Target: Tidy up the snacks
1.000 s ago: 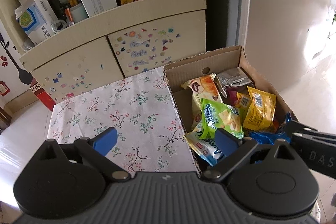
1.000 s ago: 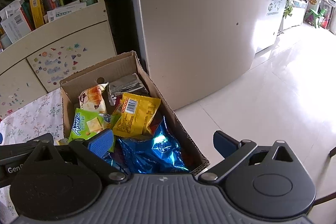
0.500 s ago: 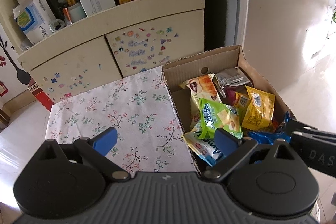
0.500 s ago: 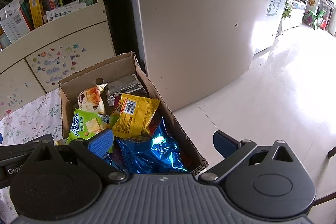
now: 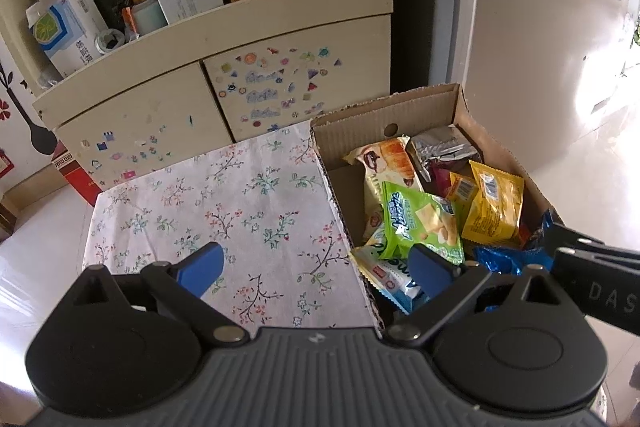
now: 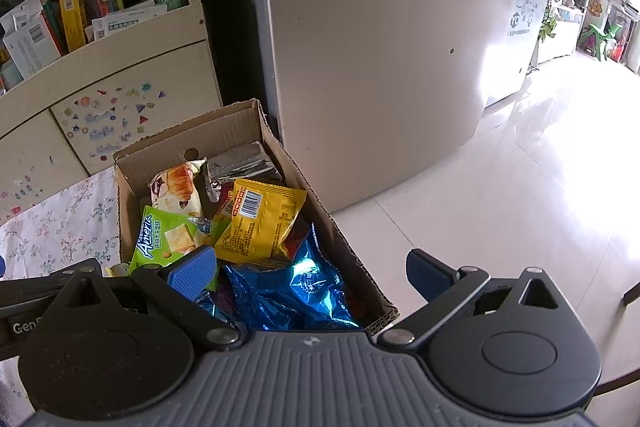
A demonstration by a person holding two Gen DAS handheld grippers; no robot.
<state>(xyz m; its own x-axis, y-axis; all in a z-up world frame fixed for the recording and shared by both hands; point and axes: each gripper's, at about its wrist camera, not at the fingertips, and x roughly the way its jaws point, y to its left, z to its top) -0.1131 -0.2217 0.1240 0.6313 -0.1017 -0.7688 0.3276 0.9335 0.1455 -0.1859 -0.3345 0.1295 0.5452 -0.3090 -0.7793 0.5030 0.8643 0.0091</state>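
Observation:
A cardboard box stands at the right end of a floral-cloth table. It holds several snack packs: a green cracker pack, a yellow pack, a croissant pack, a silver pack and blue foil packs. My left gripper is open and empty above the box's left wall. My right gripper is open and empty over the box's near right corner. The green pack and yellow pack also show in the right wrist view.
A cream cabinet with stickers and a cluttered shelf stands behind the table. A refrigerator stands right of the box. Pale tiled floor lies to the right. A red box leans by the cabinet.
Both grippers have drifted back slightly, so the box sits a touch lower and smaller in view. Both stay open. Nothing in the box has moved.

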